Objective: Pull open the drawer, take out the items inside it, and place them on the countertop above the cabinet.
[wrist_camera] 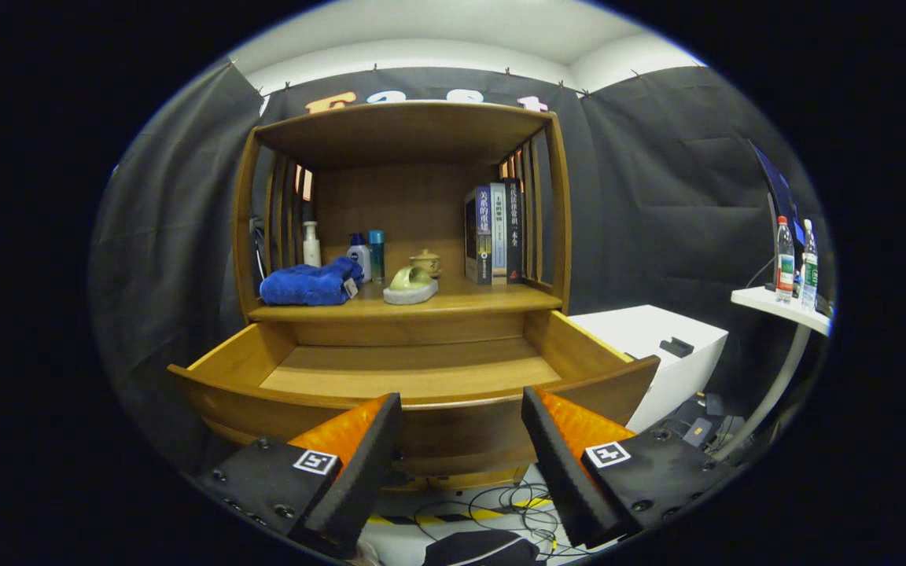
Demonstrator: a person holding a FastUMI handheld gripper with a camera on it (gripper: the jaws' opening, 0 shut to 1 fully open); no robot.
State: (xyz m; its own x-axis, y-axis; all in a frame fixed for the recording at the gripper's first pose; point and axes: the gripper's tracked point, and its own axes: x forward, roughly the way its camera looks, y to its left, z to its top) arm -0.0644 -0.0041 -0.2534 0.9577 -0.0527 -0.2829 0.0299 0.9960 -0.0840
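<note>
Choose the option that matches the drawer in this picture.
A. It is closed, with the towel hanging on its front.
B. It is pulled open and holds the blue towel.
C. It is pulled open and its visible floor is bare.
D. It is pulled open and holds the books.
C: the drawer stands pulled out with a bare wooden floor, the blue towel and books sit on the countertop, and the gripper has its jaws open before the drawer front.

The books [492,234] bear Chinese spine titles, too small to read; the bottle [785,259] labels are illegible too.
</note>
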